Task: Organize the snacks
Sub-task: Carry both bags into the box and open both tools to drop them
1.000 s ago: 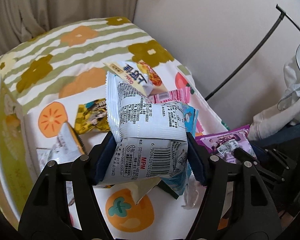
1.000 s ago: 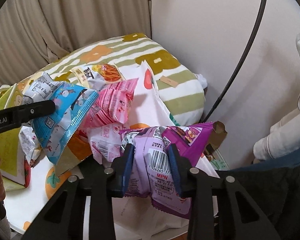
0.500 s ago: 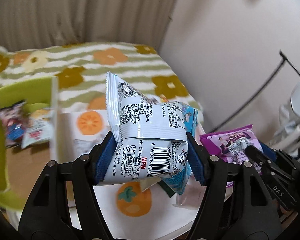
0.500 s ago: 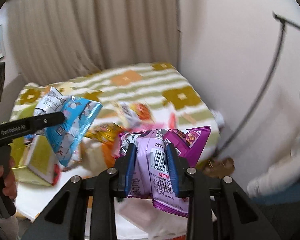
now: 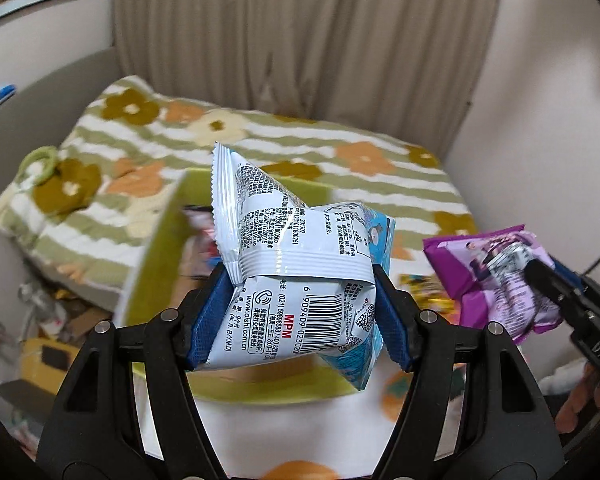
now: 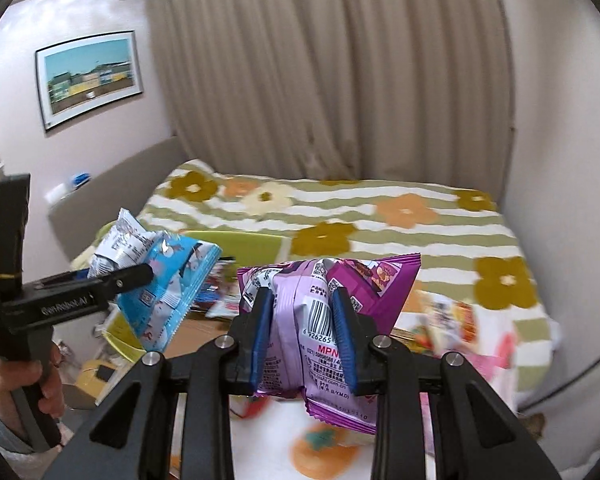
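You've lifted both grippers up and swung them left, away from the scattered snack pile. The green open-topped cardboard box [image 5: 156,240] has slid from the left edge to directly behind your crinkled blue-and-white foil packet [image 5: 300,280]. The curtain and a framed landscape picture [image 6: 90,78] have come into sight, and the pink packets have dropped out.

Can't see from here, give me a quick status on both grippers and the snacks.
Left gripper shut on blue packet. Right gripper shut on purple packet. Green box ahead, nothing blocking it.
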`<state>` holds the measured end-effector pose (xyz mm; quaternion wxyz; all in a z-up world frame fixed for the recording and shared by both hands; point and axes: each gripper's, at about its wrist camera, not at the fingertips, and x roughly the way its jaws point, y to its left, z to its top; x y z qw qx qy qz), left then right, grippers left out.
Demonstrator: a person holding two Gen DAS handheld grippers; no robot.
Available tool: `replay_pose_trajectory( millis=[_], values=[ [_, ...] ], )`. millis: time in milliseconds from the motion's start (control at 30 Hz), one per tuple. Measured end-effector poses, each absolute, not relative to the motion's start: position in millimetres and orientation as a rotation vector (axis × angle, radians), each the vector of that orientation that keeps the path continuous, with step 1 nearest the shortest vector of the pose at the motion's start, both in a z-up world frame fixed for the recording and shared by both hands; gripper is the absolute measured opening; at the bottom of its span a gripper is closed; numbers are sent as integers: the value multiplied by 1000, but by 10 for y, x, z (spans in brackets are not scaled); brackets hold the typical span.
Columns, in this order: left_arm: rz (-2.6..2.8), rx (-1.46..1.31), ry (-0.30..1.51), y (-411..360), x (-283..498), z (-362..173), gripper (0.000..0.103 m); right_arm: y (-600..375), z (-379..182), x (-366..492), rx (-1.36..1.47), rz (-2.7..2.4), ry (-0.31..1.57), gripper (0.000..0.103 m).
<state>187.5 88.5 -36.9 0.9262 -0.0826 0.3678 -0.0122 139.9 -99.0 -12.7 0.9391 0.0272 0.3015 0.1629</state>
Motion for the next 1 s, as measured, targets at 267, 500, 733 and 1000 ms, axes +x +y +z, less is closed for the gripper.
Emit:
replay_pose_trajectory(
  millis=[267,500,733,1000],
  values=[
    [11,-88,900,1449,2171,-826,83,-267,-342,1848,75,410,690,28],
    [17,-115,939,1680,2088,-1052,103,-14,-510,2053,69,414,750,28],
    [20,-177,955,1938,1963,-1128,103,189,-628,2165,54,420,799,28],
    [30,-209,959,2119,1965,-1128,103,429,-831,2310,46,431,877,53]
  ],
)
